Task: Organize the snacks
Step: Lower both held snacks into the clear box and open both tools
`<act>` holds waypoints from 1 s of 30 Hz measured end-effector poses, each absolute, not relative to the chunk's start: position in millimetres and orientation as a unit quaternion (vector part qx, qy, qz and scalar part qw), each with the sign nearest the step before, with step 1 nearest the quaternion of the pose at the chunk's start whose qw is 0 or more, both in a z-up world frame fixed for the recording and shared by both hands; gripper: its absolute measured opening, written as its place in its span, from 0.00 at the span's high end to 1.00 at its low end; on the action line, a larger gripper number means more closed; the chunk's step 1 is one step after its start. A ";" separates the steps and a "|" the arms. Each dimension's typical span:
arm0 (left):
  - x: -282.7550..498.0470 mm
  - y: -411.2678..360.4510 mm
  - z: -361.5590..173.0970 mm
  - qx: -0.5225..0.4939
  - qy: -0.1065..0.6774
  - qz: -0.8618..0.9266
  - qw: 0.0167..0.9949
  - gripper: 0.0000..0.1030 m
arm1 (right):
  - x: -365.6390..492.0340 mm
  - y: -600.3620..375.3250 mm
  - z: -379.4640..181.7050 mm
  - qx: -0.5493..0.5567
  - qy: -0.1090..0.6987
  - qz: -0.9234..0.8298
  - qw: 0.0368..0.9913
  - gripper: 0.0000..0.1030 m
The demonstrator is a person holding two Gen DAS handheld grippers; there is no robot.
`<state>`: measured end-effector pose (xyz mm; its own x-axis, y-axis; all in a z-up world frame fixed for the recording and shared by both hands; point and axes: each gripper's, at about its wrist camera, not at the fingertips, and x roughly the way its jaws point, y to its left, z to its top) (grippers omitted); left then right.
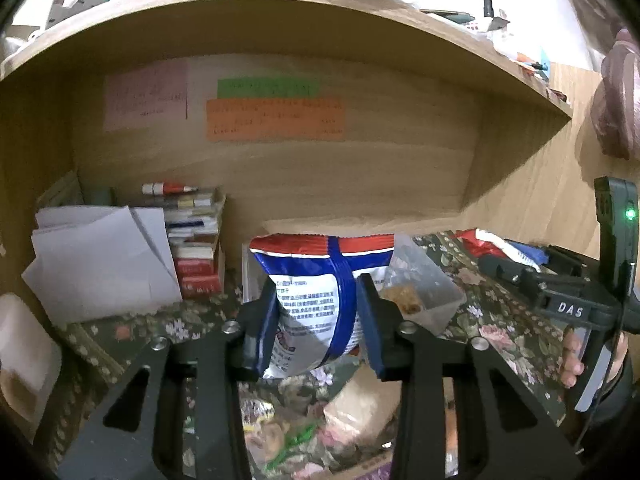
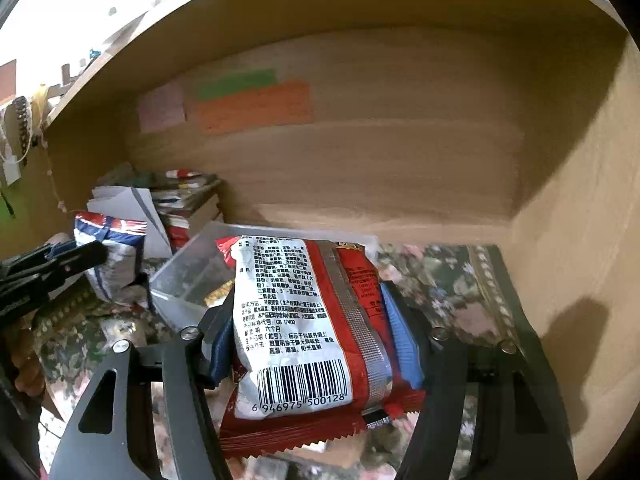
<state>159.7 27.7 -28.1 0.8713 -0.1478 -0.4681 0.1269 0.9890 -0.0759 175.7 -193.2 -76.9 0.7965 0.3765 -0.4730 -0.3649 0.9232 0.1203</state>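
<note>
Closest in, left gripper (image 1: 316, 320) clenched on blue-and-white snack bag (image 1: 316, 292), pads pressed to both sides, bag upright and lifted clear of floral tablecloth (image 1: 500, 320). Right gripper (image 2: 316, 340) grasping red-and-white snack packet (image 2: 304, 336), barcode end toward camera, packet tilted back. Loose wrapped snacks (image 1: 280, 432) on the cloth at 6 o'clock below the left claw. Just behind both bags, clear plastic bin (image 1: 424, 284) at 1 o'clock in left view, something brown inside. Farther, at 10 o'clock, white papers (image 1: 104, 264) leaning beside stacked boxes (image 1: 196, 248). Farthest, wooden back panel carrying pink, green and orange notes (image 1: 276, 120).
</note>
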 end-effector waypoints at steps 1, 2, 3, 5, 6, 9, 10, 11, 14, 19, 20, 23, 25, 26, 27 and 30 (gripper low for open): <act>162.2 27.7 -27.4 -0.021 0.242 -0.069 0.968 0.64 | 179.6 -188.9 -76.2 0.008 0.251 0.198 0.948 0.41; 165.7 28.0 -26.4 -0.020 0.240 -0.067 0.968 0.64 | 184.1 -184.7 -76.0 0.005 0.252 0.200 0.947 0.41; 169.9 28.4 -25.8 -0.019 0.239 -0.064 0.969 0.64 | 184.1 -182.8 -75.0 0.004 0.252 0.202 0.947 0.41; 176.9 28.5 -26.1 -0.018 0.237 -0.057 0.970 0.64 | 192.3 -175.8 -75.2 0.001 0.256 0.206 0.944 0.41; 181.4 29.5 -26.8 -0.018 0.237 -0.055 0.970 0.64 | 195.4 -173.2 -75.2 0.000 0.258 0.208 0.944 0.41; 193.2 31.0 -30.3 -0.016 0.242 -0.051 0.969 0.64 | 207.7 -163.7 -77.3 -0.005 0.267 0.211 0.940 0.41; 195.8 30.5 -30.7 -0.015 0.245 -0.050 0.968 0.64 | 213.1 -159.4 -79.2 -0.007 0.272 0.212 0.939 0.41; 199.5 30.4 -32.8 -0.014 0.249 -0.049 0.967 0.64 | 218.2 -155.0 -81.3 -0.010 0.277 0.214 0.937 0.41; 215.3 32.6 -42.5 -0.015 0.266 -0.050 0.963 0.64 | 226.9 -147.0 -86.4 -0.016 0.291 0.219 0.931 0.41; 231.4 34.3 -57.0 -0.014 0.285 -0.049 0.957 0.63 | 245.4 -135.3 -100.1 -0.033 0.321 0.225 0.919 0.41; 233.8 34.6 -58.3 -0.016 0.286 -0.051 0.957 0.63 | 249.4 -133.1 -103.0 -0.036 0.327 0.225 0.917 0.41; 237.5 32.5 -59.0 -0.013 0.285 -0.052 0.957 0.63 | 257.1 -128.0 -105.9 -0.048 0.335 0.223 0.914 0.41; 240.7 30.3 -60.1 -0.009 0.287 -0.053 0.956 0.64 | 260.0 -125.5 -108.0 -0.055 0.339 0.223 0.912 0.41; 242.4 29.5 -60.5 -0.008 0.289 -0.054 0.956 0.63 | 261.3 -124.3 -109.2 -0.057 0.342 0.224 0.911 0.41; 244.3 29.0 -61.1 -0.008 0.292 -0.055 0.955 0.62 | 263.1 -123.7 -110.0 -0.057 0.343 0.224 0.910 0.41; 248.4 29.1 -62.8 -0.014 0.300 -0.058 0.952 0.44 | 265.2 -121.3 -112.2 -0.060 0.347 0.226 0.908 0.39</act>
